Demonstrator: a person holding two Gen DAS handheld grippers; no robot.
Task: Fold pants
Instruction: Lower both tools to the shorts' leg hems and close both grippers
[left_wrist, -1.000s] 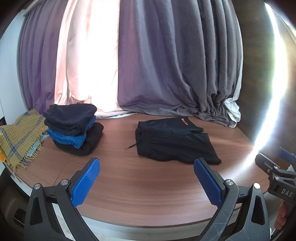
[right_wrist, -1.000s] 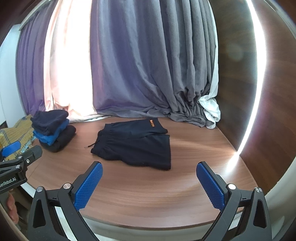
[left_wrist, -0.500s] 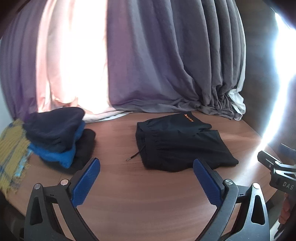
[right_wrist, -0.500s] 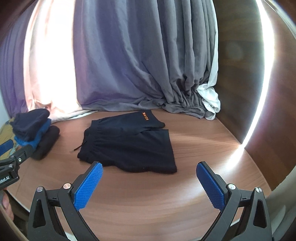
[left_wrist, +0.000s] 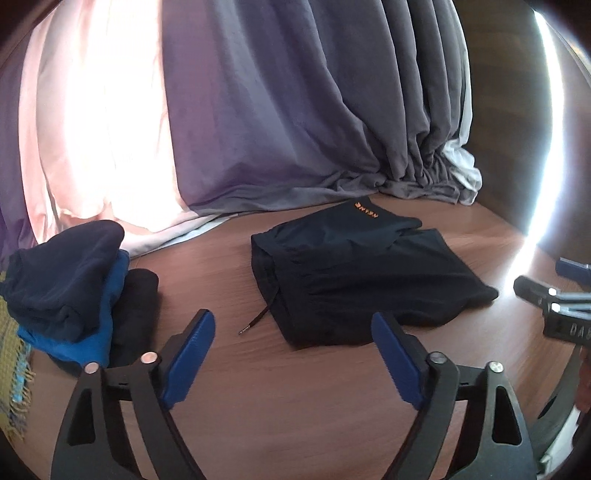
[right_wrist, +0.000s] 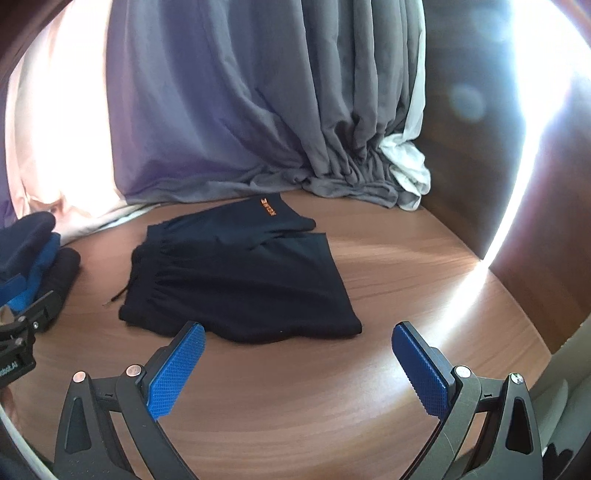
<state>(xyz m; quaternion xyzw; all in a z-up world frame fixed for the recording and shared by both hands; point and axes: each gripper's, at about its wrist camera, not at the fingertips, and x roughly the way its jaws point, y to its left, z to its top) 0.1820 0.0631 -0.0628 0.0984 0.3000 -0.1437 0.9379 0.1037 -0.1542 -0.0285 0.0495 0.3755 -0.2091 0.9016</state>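
The black shorts (right_wrist: 240, 280) carry a small orange logo near one hem, too blurred to read. The right gripper (left_wrist: 569, 325) body shows the letters "DA".

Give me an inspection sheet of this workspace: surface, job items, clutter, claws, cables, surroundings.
Surface: wooden table, bare in front of the claws.
Job's things: black shorts lying flat, orange lettering on the far leg, drawstring trailing onto the wood.
Clutter: stack of folded clothes at the left; yellow checked cloth beside it.
Claws: left claw open, holding nothing, its jaws have just been closing a little; right claw open, holding nothing.
Cables: nothing seen.
Surroundings: grey curtain pooling on the table's far edge; dark wood wall at the right.
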